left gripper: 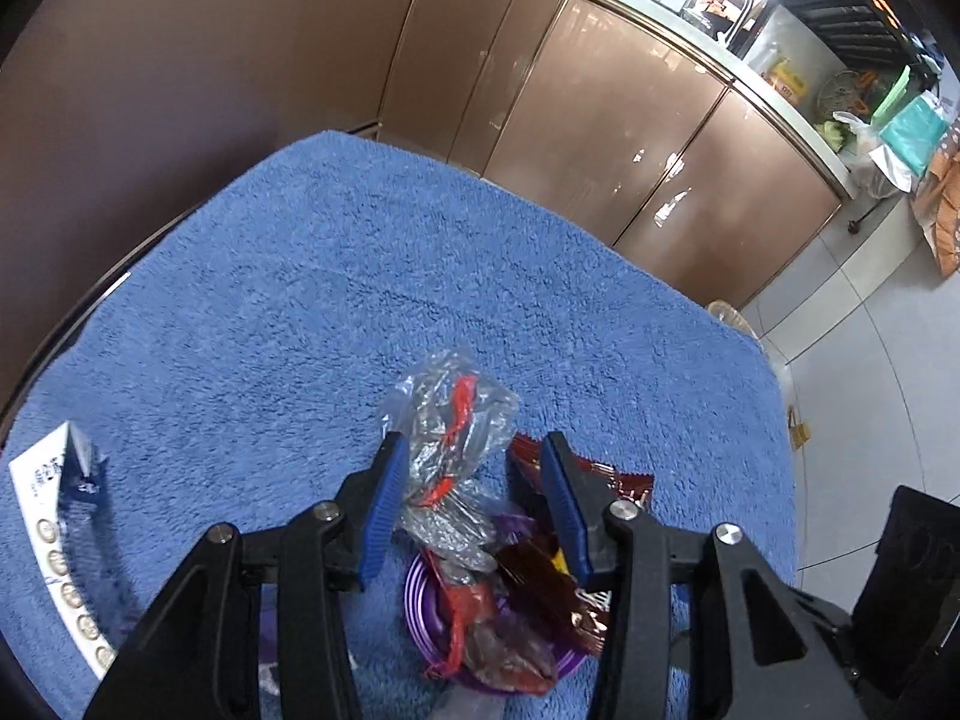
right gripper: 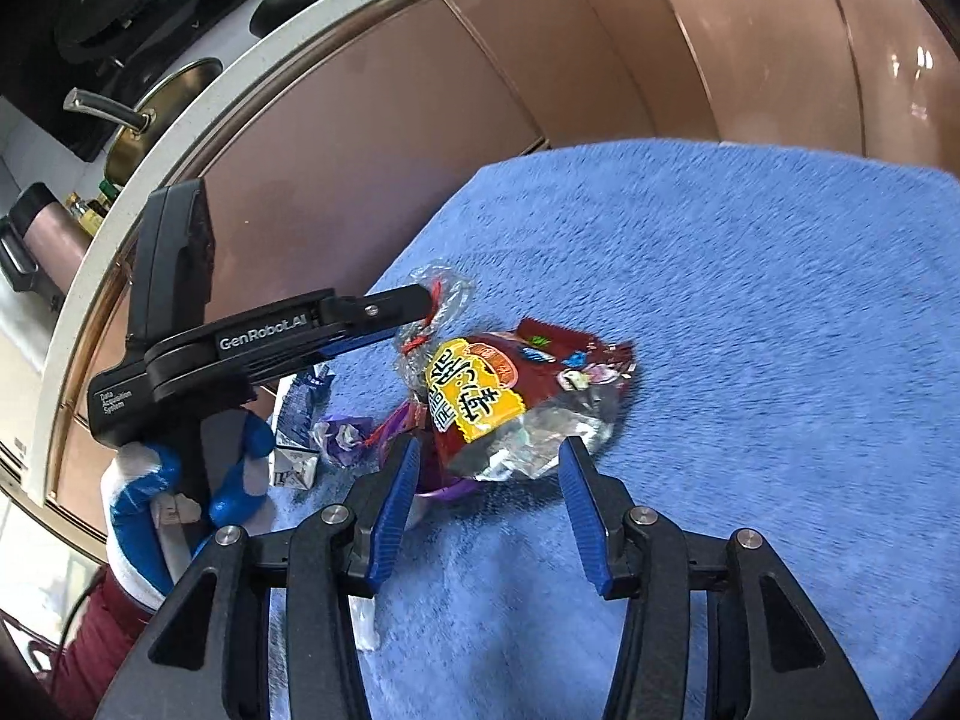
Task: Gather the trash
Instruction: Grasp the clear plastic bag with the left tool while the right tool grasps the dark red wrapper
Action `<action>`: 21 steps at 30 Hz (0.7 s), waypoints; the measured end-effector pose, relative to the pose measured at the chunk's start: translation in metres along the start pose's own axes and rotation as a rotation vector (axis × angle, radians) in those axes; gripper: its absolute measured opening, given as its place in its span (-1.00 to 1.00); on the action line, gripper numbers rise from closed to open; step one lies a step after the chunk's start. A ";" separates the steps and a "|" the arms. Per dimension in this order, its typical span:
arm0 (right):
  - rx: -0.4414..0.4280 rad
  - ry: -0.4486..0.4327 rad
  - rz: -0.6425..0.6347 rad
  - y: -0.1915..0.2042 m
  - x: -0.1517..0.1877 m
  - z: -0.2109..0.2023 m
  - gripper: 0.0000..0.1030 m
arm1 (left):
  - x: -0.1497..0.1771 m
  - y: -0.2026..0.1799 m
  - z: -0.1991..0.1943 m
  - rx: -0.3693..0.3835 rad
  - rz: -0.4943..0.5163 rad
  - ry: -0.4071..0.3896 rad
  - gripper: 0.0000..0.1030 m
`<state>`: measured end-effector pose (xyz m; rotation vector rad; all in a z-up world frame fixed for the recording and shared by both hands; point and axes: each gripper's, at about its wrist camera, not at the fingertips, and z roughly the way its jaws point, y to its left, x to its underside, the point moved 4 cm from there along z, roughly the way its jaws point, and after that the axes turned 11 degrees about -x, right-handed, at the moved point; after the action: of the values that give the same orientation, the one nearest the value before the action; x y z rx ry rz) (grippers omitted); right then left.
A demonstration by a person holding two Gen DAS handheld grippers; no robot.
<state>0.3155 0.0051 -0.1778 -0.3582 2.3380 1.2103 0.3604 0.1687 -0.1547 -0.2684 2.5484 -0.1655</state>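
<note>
A crumpled clear plastic wrapper with red print (left gripper: pixel 447 450) lies on the blue towel (left gripper: pixel 300 300), over a purple bowl (left gripper: pixel 420 600) that holds more wrappers. My left gripper (left gripper: pixel 474 450) is open, its jaws either side of the clear wrapper, not closed on it. A dark red snack packet with a yellow label (right gripper: pixel 504 396) lies over the same bowl (right gripper: pixel 444 489). My right gripper (right gripper: pixel 489 456) is open just short of the red packet. The left gripper (right gripper: pixel 420 300) shows in the right wrist view above the clear wrapper (right gripper: pixel 432 306).
A white and blue carton (left gripper: pixel 54 510) lies on the towel at the left; it also shows in the right wrist view (right gripper: pixel 297 438). Brown cabinet doors (left gripper: pixel 600 138) stand behind the table. Tiled floor (left gripper: pixel 870 390) lies to the right. A gloved hand (right gripper: pixel 156 480) holds the left gripper.
</note>
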 end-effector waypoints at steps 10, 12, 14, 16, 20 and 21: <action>-0.122 -0.026 0.153 -0.028 -0.014 0.019 -0.07 | -0.004 0.004 0.020 0.018 -0.025 0.032 -0.17; -0.134 -0.034 0.174 -0.033 -0.019 0.023 -0.11 | -0.004 0.005 0.023 0.016 -0.026 0.037 -0.17; -0.146 -0.039 0.191 -0.040 -0.023 0.024 -0.19 | -0.006 0.006 0.028 0.013 -0.033 0.047 -0.17; -0.156 -0.043 0.206 -0.043 -0.026 0.028 -0.29 | -0.006 0.007 0.033 0.015 -0.041 0.061 -0.17; -0.177 -0.044 0.224 -0.050 -0.028 0.032 -0.66 | -0.007 0.005 0.045 0.007 -0.040 0.082 -0.17; -0.177 -0.043 0.223 -0.051 -0.028 0.034 -0.74 | -0.006 0.006 0.046 0.008 -0.039 0.082 -0.17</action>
<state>0.3718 0.0035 -0.2149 -0.1294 2.2863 1.5202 0.3900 0.1732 -0.1912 -0.3148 2.6245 -0.2053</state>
